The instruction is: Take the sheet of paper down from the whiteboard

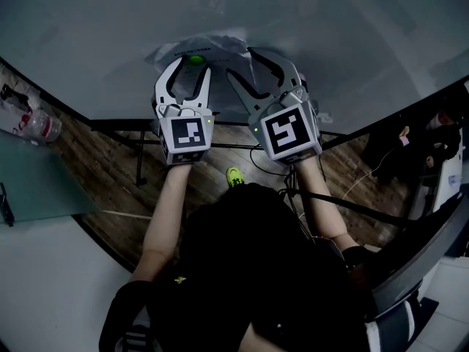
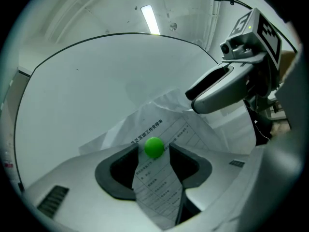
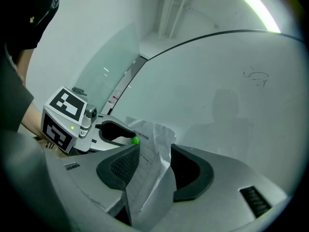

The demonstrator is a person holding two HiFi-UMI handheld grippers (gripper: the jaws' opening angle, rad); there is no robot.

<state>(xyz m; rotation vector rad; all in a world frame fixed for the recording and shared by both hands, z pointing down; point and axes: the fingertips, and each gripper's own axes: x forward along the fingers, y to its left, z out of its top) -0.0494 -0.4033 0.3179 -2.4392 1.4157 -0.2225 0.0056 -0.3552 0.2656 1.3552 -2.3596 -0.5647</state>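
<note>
A crumpled printed sheet of paper [image 1: 220,45] hangs on the whiteboard [image 1: 308,13] under a round green magnet [image 1: 195,59]. My left gripper [image 1: 192,64] is shut on the magnet [image 2: 154,147], its tips on either side of the ball, with the sheet [image 2: 159,182] running down between the jaws. Just to the right, my right gripper [image 1: 242,61] is shut on a bunched fold of the sheet [image 3: 149,168], which bulges off the board [image 3: 231,105]. The right gripper view shows the magnet [image 3: 135,140] past the fold.
The whiteboard's dark stand [image 1: 139,152] and some cables run over the wooden floor below. A plastic bottle [image 1: 37,125] lies at the left beside a glass panel [image 1: 37,189]. Dark furniture [image 1: 440,152] stands at the right.
</note>
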